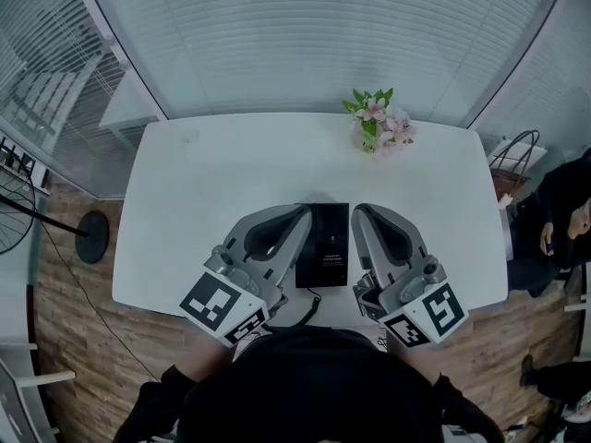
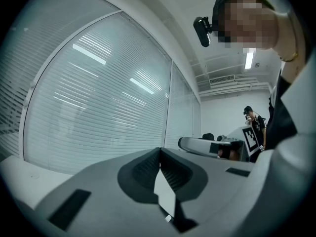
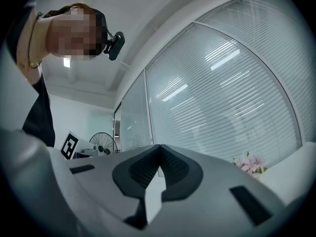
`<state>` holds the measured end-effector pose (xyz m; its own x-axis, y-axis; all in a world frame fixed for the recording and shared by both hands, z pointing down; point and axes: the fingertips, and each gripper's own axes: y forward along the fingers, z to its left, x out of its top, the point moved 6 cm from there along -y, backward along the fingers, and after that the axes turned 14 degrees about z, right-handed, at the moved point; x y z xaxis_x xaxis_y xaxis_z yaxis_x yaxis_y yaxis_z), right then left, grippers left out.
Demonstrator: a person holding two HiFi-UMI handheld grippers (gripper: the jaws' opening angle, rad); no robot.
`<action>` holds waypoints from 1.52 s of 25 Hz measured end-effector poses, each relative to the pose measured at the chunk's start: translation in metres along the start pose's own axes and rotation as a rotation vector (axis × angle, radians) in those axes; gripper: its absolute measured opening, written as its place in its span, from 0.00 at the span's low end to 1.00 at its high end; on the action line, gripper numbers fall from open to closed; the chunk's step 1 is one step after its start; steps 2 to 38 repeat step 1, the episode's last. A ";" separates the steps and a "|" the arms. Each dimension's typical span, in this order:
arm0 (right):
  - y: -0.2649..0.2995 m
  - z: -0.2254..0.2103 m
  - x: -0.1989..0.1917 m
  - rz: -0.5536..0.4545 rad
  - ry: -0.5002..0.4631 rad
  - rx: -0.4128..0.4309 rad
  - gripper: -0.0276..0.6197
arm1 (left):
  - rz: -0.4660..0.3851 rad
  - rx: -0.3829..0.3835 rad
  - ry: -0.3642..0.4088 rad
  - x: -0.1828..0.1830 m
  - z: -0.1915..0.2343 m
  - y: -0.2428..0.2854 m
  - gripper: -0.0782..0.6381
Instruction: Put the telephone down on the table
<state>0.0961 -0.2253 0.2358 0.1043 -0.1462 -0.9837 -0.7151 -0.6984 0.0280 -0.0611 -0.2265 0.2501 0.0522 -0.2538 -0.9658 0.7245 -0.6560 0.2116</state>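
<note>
Between left gripper (image 1: 303, 212) and right gripper (image 1: 359, 210), both closed on nothing, the telephone (image 1: 325, 243) lies on the table (image 1: 212, 183) (its cord mostly hidden).

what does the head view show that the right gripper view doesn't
Only the head view: the black telephone, lying on the white table between the left tongs and the right tongs, and the wooden floor. Only the right gripper view: the camera on the person's head and a ceiling light. Both: the pink flowers, the window blinds, and the right tongs, shut with nothing between them.
</note>
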 end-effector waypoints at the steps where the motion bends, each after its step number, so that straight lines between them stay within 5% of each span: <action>1: 0.000 0.000 0.000 0.000 0.000 0.000 0.05 | 0.000 0.000 0.003 0.001 0.000 0.000 0.13; 38: 0.000 0.000 0.000 0.000 0.000 0.000 0.05 | 0.000 0.000 0.003 0.001 0.000 0.000 0.13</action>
